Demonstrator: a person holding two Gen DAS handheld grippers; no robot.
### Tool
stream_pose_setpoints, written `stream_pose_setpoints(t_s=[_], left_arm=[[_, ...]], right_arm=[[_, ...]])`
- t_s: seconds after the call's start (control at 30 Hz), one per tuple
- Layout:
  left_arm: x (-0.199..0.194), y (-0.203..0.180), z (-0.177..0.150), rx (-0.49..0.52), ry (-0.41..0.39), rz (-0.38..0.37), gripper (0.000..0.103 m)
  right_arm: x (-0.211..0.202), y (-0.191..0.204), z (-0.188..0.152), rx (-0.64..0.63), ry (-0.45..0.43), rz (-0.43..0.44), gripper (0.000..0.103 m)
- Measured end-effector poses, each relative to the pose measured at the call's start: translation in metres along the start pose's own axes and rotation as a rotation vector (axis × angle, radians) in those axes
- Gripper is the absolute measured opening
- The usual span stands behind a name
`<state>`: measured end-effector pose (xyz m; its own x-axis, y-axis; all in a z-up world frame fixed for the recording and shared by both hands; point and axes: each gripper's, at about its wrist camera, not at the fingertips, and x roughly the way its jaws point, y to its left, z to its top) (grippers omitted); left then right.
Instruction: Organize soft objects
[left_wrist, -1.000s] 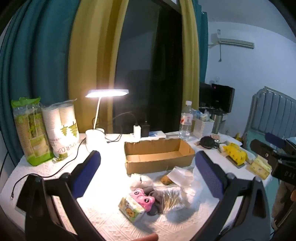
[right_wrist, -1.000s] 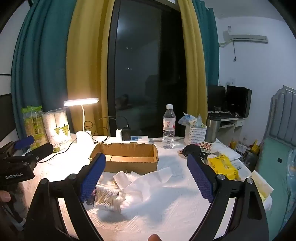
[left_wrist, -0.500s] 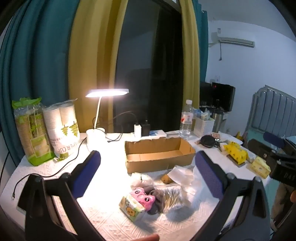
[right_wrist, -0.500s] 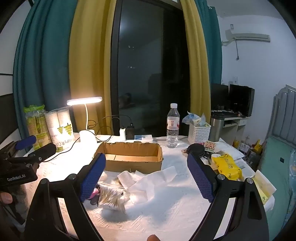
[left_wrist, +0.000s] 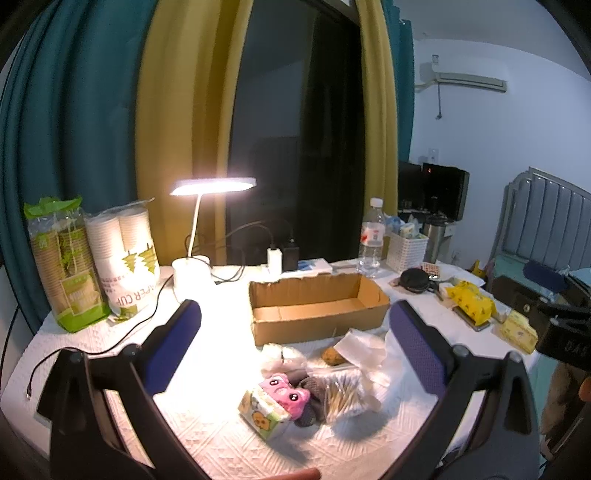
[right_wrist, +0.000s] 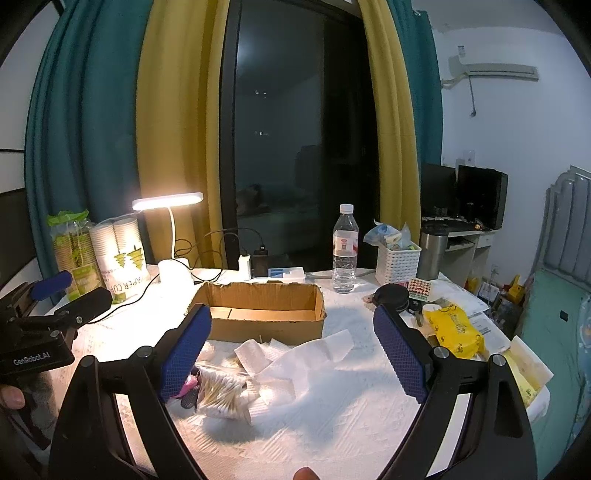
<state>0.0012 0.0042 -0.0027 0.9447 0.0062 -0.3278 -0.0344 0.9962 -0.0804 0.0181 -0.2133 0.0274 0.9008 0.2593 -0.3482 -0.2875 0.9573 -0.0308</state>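
A white textured table (left_wrist: 207, 435) stands before yellow and teal curtains and a dark window. The left gripper (left_wrist: 295, 343) hangs spread wide, holding nothing; the right gripper (right_wrist: 291, 347) is likewise spread and empty. Between the left fingers, toward 6 o'clock, lie the pink plush toy (left_wrist: 284, 391), tissue pack (left_wrist: 262, 410) and cotton swab bag (left_wrist: 343, 395), touching one another. At 12 o'clock sits the open cardboard box (left_wrist: 317, 314), with the lit desk lamp (left_wrist: 212, 186) at 11 o'clock.
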Motion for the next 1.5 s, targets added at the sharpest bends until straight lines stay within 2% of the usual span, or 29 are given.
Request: stream_pose_setpoints(t_s=[1.5], left_arm=[[-0.010,-0.003,0.003,0.012,-0.017,-0.009,0.102]], right_arm=[[0.003,0.003,0.000,-0.010,-0.004,0.000,0.092]])
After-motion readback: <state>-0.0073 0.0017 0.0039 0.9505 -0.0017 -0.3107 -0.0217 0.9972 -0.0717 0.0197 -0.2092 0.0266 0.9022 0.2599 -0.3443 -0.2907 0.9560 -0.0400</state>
